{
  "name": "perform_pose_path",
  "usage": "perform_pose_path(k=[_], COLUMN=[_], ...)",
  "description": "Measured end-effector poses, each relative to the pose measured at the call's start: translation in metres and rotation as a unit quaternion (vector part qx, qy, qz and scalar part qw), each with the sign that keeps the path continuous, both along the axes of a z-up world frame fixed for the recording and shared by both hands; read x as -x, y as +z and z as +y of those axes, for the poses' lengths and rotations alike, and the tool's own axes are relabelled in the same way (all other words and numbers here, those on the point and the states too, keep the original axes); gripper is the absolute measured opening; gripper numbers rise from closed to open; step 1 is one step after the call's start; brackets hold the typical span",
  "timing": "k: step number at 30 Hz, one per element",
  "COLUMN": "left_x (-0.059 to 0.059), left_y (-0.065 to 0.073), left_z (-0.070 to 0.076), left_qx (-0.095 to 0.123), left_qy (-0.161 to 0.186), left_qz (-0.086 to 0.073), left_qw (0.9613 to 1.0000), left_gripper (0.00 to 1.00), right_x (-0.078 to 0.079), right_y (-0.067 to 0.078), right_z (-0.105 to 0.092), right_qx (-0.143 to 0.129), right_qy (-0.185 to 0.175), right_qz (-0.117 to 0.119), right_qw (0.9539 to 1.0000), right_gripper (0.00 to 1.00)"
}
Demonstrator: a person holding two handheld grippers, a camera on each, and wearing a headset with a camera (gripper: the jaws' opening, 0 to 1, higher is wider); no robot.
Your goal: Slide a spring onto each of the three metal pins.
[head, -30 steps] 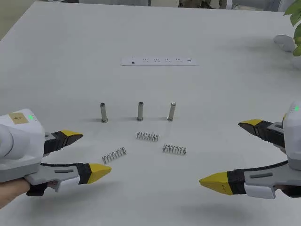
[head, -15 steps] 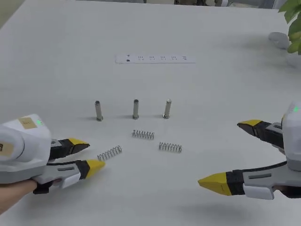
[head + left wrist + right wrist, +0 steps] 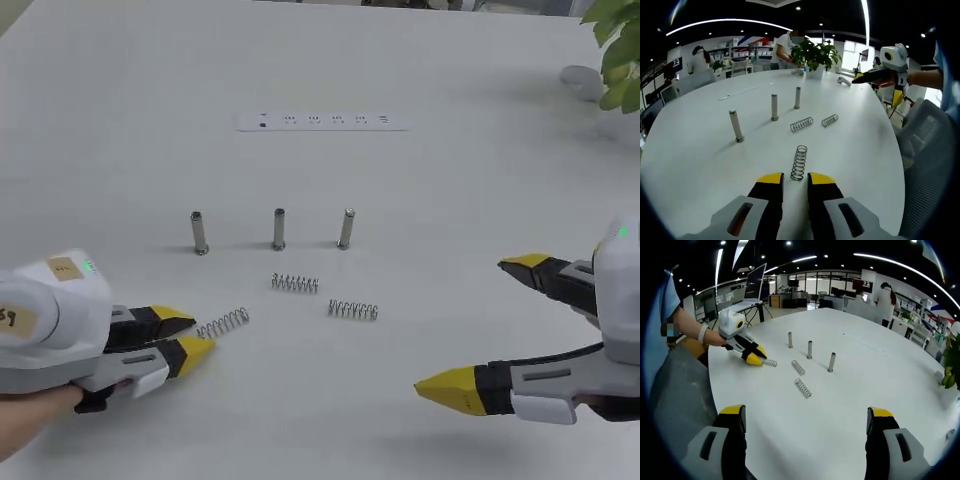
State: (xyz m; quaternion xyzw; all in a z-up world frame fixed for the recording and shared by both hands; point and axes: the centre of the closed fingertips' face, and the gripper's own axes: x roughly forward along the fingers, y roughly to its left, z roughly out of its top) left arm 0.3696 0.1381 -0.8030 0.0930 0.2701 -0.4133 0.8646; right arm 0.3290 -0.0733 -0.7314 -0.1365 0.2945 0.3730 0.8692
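Observation:
Three metal pins stand upright in a row: left pin (image 3: pixel 198 232), middle pin (image 3: pixel 279 229), right pin (image 3: pixel 346 228). Three springs lie on the white table in front of them: left spring (image 3: pixel 223 322), middle spring (image 3: pixel 295 283), right spring (image 3: pixel 353 310). My left gripper (image 3: pixel 195 333) is open by a narrow gap, its yellow tips at the near end of the left spring (image 3: pixel 799 162). In its own view the left gripper (image 3: pixel 795 180) does not pinch the coil. My right gripper (image 3: pixel 462 325) hangs wide open and empty at the right, well away from the springs (image 3: pixel 802 387).
A white power strip (image 3: pixel 322 121) lies beyond the pins. A potted plant (image 3: pixel 615 50) and a small white object (image 3: pixel 580 78) sit at the far right corner. An open laptop (image 3: pixel 752 287) stands on a stand off the table.
My left gripper has moved forward to the left spring and its jaws have narrowed from wide open to a small gap. The right gripper has stayed put.

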Motion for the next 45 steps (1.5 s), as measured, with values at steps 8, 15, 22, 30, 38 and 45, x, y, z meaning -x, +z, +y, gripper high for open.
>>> perform_pose_path(k=[8,15,22,30,38,45], left_x=[-0.001,0.0006,0.0004,0.0005,-0.0004,-0.0021], left_y=[0.0001,0.0001,0.0,0.0009,0.0032,0.0056], left_z=[-0.003,-0.0034,-0.0041,-0.0034,-0.003,-0.0025], left_qx=[-0.002,-0.005,-0.006,-0.009,-0.007,-0.003], left_qy=[-0.004,-0.007,-0.009,-0.01,-0.009,-0.005], left_qz=[-0.003,-0.005,-0.005,-0.01,-0.012,-0.013], left_qw=[1.0,0.9999,0.9999,0.9999,0.9999,0.9999], left_gripper=[0.08,0.05,0.06,0.04,0.03,0.02], right_x=[0.0002,0.0009,0.002,0.0025,0.0027,0.0031], right_y=[-0.0001,0.0001,-0.0006,-0.0015,-0.0014,-0.0016], right_z=[-0.0023,-0.0017,-0.0017,-0.0018,-0.0005,0.0007], right_qx=[0.001,-0.001,0.001,0.003,0.003,0.002], right_qy=[-0.002,-0.001,0.002,0.004,0.005,0.006], right_qz=[0.001,0.001,0.003,0.004,0.004,0.004], right_qw=[1.0,1.0,1.0,1.0,1.0,1.0], right_gripper=[1.0,1.0,1.0,1.0,1.0,0.99])
